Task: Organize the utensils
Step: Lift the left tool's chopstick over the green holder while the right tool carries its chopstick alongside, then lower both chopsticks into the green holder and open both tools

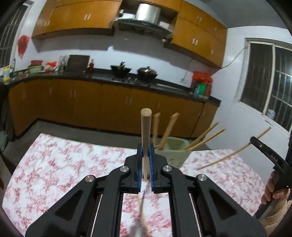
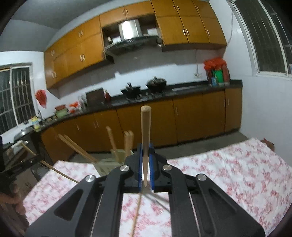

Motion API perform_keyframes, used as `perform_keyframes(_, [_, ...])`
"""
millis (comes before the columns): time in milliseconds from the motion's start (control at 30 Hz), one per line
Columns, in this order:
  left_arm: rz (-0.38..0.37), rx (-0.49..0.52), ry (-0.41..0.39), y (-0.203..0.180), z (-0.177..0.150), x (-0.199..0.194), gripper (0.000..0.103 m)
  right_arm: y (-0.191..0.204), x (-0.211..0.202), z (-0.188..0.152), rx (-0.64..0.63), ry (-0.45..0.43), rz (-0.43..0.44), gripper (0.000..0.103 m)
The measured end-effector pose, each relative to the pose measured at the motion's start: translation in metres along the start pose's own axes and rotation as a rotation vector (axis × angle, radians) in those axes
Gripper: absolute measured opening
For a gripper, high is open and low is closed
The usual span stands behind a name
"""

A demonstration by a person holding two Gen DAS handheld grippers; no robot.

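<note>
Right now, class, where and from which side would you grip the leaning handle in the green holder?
Its bare upper end, from above: the handle leans out over the rim of the holder, its lower part sunk inside, with chopsticks crowding one side.

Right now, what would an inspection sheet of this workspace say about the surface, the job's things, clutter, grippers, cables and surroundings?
Surface: table under a red-and-white floral cloth.
Job's things: green holder at the far edge, with wooden handles and chopsticks leaning out.
Clutter: nothing seen on the cloth.
Grippers: left gripper shut on a wooden handle pointing up, something blurred hanging below; right gripper shut on a similar handle.
Cables: a wall cord runs up toward the window.
Surroundings: kitchen with orange cabinets, range hood, two woks on a dark counter, barred windows.
</note>
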State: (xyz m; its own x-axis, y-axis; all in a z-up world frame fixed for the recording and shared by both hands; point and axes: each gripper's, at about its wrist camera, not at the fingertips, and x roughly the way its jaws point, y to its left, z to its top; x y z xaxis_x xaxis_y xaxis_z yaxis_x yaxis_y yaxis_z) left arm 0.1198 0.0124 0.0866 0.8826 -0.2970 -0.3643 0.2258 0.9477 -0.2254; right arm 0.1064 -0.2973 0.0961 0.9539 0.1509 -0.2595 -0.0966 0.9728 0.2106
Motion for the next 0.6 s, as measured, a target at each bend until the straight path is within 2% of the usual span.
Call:
perform_keyframes(133, [-0.051,0.027,-0.039,-0.021,0.014,-0.007,0.007,0.012,-0.01,0.018,0.002,-0.048,0.065,0.008])
perform_keyframes(267, [-0.067,0.033,-0.116,-0.038,0.033,-0.011,0.007,0.032,-0.015,0.032,-0.017,-0.103,0.114,0.008])
perform_keyframes(500, [-0.039,0.036,-0.259,-0.058,0.063,-0.008,0.007,0.056,-0.005,0.048,-0.071,-0.16,0.133,0.008])
perform_keyframes(600, [-0.019,0.027,-0.292,-0.059,0.069,-0.003,0.007,0.061,0.006,0.052,-0.085,-0.168,0.12,0.008])
